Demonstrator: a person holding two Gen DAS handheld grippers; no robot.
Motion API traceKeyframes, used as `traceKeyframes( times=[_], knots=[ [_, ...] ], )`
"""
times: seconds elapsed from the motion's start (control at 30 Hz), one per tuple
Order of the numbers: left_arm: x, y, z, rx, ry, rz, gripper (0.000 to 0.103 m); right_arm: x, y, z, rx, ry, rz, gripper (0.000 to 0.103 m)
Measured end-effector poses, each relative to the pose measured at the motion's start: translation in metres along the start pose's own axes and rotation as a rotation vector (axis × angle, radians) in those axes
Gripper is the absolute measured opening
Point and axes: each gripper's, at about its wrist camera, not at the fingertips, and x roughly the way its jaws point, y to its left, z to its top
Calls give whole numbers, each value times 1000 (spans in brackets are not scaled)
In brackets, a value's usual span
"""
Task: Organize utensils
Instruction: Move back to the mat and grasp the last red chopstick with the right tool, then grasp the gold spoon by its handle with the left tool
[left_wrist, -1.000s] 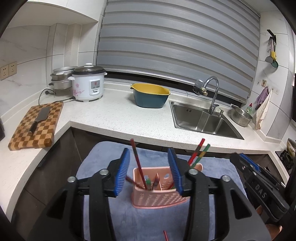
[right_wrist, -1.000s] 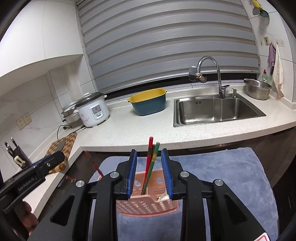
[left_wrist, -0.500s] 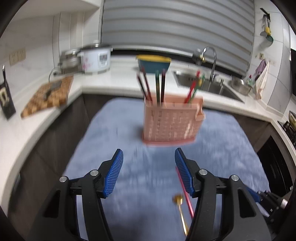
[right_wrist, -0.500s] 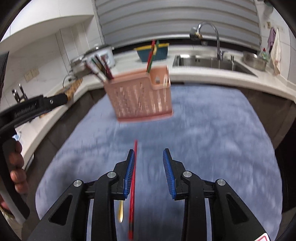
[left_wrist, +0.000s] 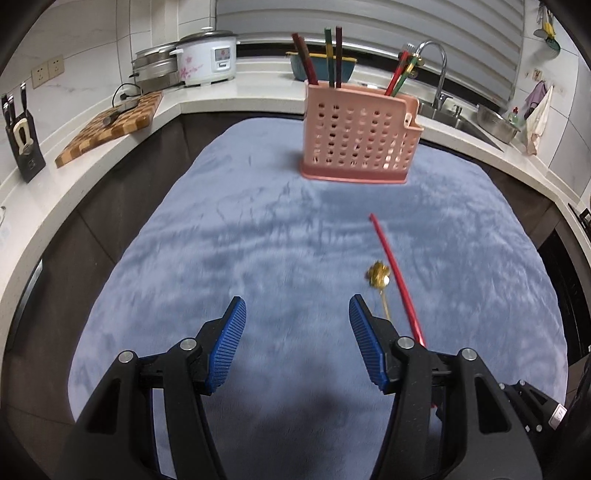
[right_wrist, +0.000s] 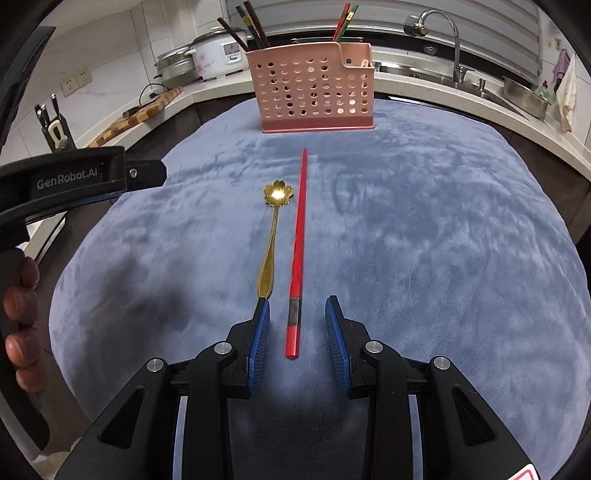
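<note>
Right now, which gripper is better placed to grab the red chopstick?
Right. The right gripper has open jaws straddling the chopstick; the left gripper has only cloth between its jaws.

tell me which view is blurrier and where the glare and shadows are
Left wrist view: softer, with motion blur on the gold spoon, red chopstick and blue cloth; a dark shadow lies under the left claw. Right wrist view: sharper, with a bright glare spot on the spoon's flower bowl and shadow under the right claw. Both views curve the counter edges through fisheye distortion.
</note>
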Motion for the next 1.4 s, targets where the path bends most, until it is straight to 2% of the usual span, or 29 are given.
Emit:
traceKeyframes(
  times=[0.2,0.37,0.63,1.13,1.4],
  knots=[
    [3,-2,-14,10,28,4,55,10,-4,-4,12,23,-8,31],
    [8,-2,-22,8,55,3,56,14,-6,-6,14,29,-12,27],
    [13,-4,-29,15,83,6,56,17,-6,-7,-3,29,-16,13],
    [18,-8,-33,26,102,0,57,17,-11,-7,7,32,-14,7],
    [18,-17,-36,30,109,-27,67,10,-22,-11,41,14,-44,7]
  ],
)
